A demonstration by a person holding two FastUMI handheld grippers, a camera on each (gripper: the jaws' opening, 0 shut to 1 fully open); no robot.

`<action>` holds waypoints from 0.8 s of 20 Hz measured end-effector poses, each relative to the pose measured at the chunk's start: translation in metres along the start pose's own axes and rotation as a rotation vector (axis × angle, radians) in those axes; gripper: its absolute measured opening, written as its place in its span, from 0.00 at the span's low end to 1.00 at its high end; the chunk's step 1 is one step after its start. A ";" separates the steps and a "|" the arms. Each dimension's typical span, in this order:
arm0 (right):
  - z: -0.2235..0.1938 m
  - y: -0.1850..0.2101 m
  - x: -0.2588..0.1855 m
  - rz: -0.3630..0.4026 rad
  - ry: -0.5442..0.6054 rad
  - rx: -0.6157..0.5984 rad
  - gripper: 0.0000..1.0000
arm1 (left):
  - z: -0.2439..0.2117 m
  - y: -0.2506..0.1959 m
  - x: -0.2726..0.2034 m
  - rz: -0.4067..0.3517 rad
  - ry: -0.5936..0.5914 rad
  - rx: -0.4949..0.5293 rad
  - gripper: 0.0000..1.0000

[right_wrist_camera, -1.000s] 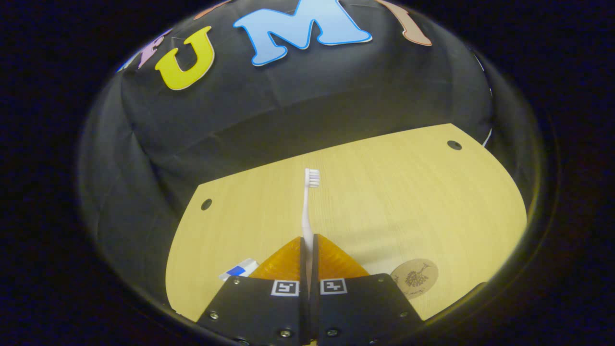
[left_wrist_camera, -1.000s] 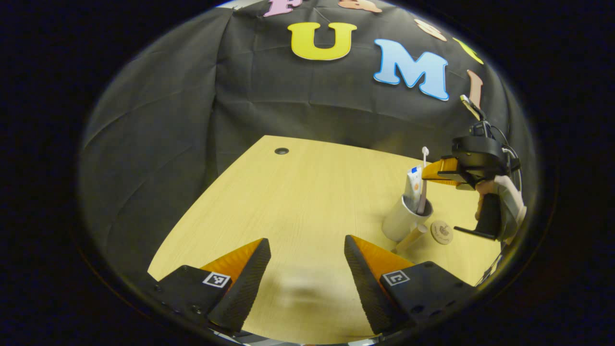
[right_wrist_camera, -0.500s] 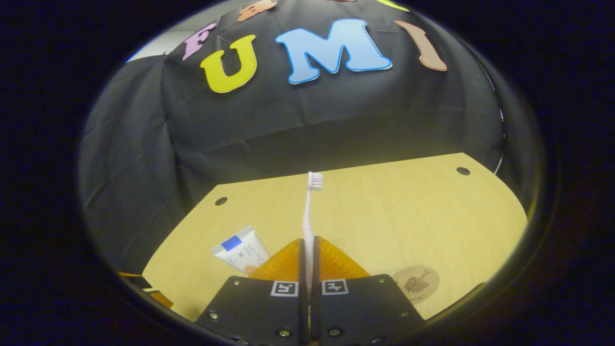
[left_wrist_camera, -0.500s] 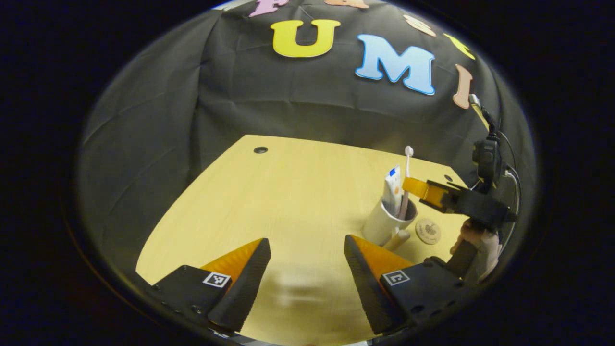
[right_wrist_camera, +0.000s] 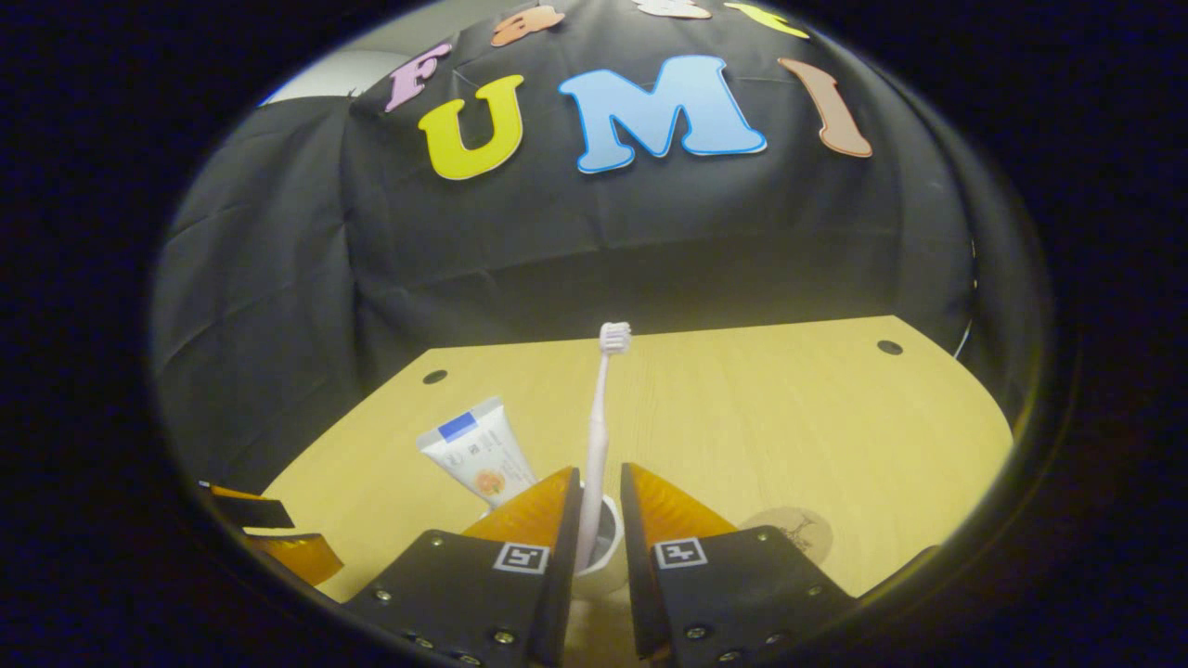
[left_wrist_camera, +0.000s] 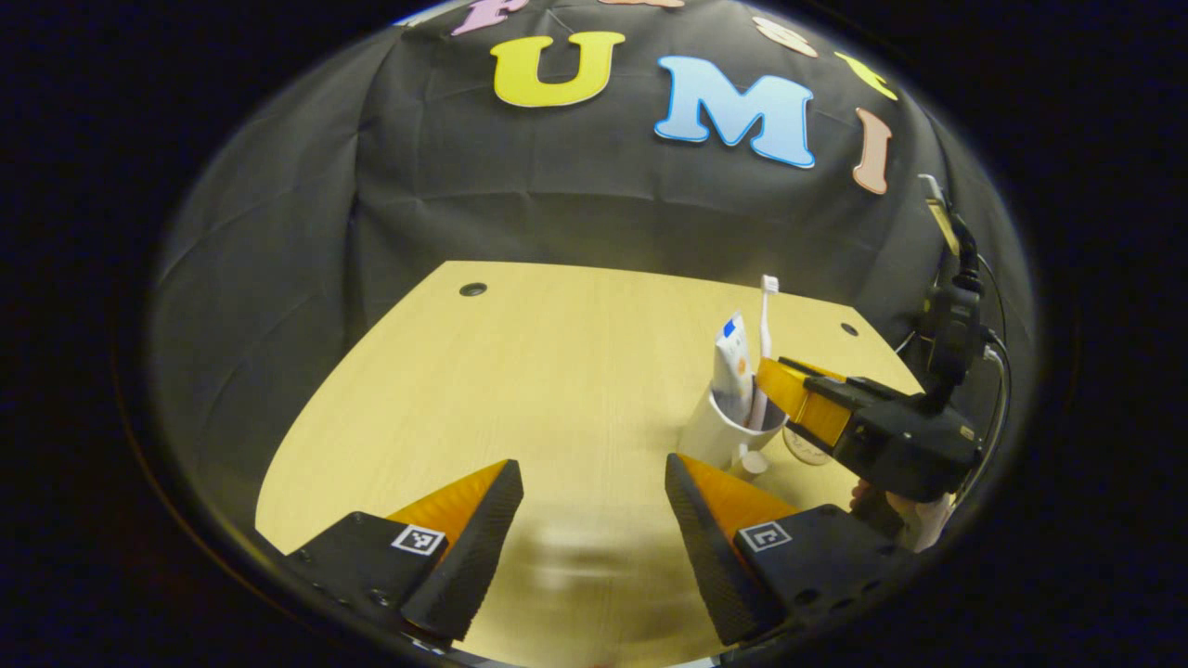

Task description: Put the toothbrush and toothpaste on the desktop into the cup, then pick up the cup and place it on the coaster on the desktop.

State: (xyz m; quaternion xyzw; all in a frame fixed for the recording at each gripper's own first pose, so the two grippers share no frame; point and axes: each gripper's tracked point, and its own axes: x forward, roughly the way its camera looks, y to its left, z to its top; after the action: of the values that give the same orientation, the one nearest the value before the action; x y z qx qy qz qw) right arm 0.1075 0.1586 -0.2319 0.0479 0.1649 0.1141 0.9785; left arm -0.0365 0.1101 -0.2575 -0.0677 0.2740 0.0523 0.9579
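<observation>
Toothbrush (right_wrist_camera: 599, 427) standing near upright in cup (left_wrist_camera: 715, 434), head up, leaning on rim beside toothpaste (right_wrist_camera: 475, 452), which rests cap-down with crimped end raised. Both stowed handle-first and cap-first, presumably so that cup can be carried without spilling them.

Right gripper (right_wrist_camera: 596, 529) poised level over cup mouth, jaws parted slightly on either side of brush shaft; left finger seemingly touching shaft, right finger clear, so brush judged released rather than pinched. In left gripper view, right gripper (left_wrist_camera: 789, 394) reaching in from right at cup height, hand (left_wrist_camera: 914, 510) below its body.

Left gripper (left_wrist_camera: 594, 520) held low over bare desk (left_wrist_camera: 520, 371), well apart from cup, jaws spread wide, nothing between.

Coaster (right_wrist_camera: 791, 532) flat on desk just beside cup, unoccupied. Cup transfer not yet done.
</observation>
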 end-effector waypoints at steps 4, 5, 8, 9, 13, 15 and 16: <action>0.009 -0.015 -0.020 -0.019 -0.012 0.011 0.27 | 0.005 -0.017 0.003 -0.036 0.003 0.030 0.97; 0.011 -0.022 -0.025 -0.030 -0.007 0.013 0.27 | 0.008 -0.023 0.004 -0.048 0.004 0.037 0.97; 0.014 -0.046 -0.039 -0.063 0.019 0.034 0.27 | 0.020 -0.046 0.003 -0.106 0.001 0.056 0.97; 0.013 -0.055 -0.042 -0.078 0.030 0.039 0.27 | 0.024 -0.055 0.002 -0.134 0.009 0.065 0.97; 0.013 -0.087 -0.061 -0.134 0.061 0.061 0.27 | 0.018 -0.089 0.006 -0.233 0.118 0.133 0.99; 0.011 -0.099 -0.071 -0.155 0.076 0.071 0.27 | 0.009 -0.098 0.014 -0.255 0.193 0.153 0.97; 0.010 -0.104 -0.077 -0.162 0.083 0.079 0.27 | 0.001 -0.099 0.019 -0.255 0.244 0.158 0.99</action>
State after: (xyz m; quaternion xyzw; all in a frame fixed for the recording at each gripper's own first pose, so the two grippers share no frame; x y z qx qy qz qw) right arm 0.0614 0.0386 -0.2125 0.0679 0.2132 0.0298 0.9742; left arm -0.0065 0.0141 -0.2567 -0.0322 0.3804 -0.1000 0.9188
